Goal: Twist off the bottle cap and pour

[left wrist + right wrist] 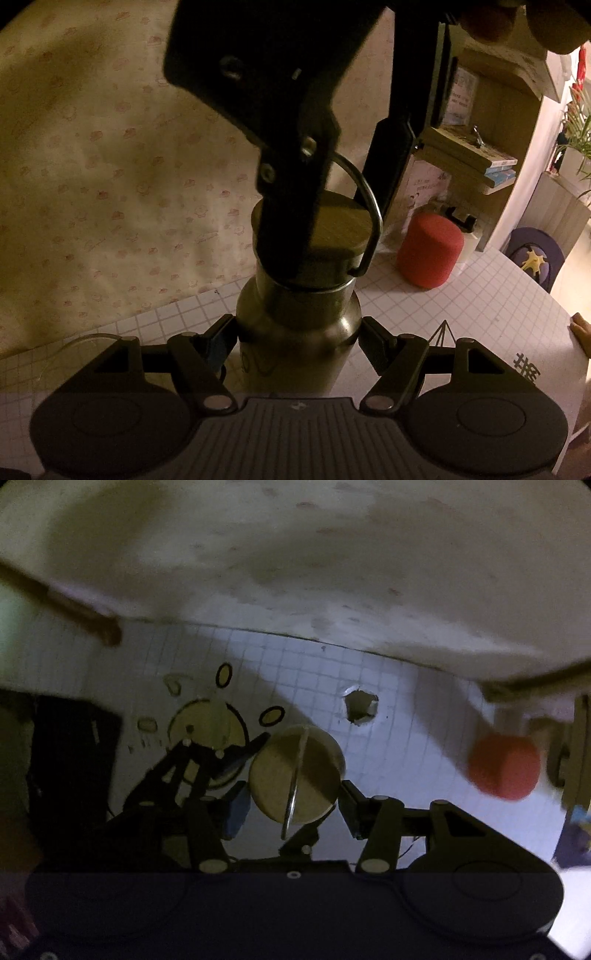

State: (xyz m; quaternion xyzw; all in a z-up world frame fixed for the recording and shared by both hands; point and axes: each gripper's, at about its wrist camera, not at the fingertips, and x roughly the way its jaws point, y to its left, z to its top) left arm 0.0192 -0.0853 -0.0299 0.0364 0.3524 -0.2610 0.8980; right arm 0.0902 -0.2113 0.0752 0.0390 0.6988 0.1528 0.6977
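A steel bottle stands upright on the white gridded table. My left gripper is shut on its shoulder, one finger on each side. The cap has a wooden top and a wire loop handle. From above, my right gripper straddles the cap. In the right wrist view I look straight down on the cap; my right gripper is shut on it, with the pads against its rim. The bottle's body is hidden under the cap there.
A red cylinder stands to the right of the bottle. Stacked books lie on a shelf behind it. A clear glass stands left of the bottle. A person's fingers rest at the table's right edge.
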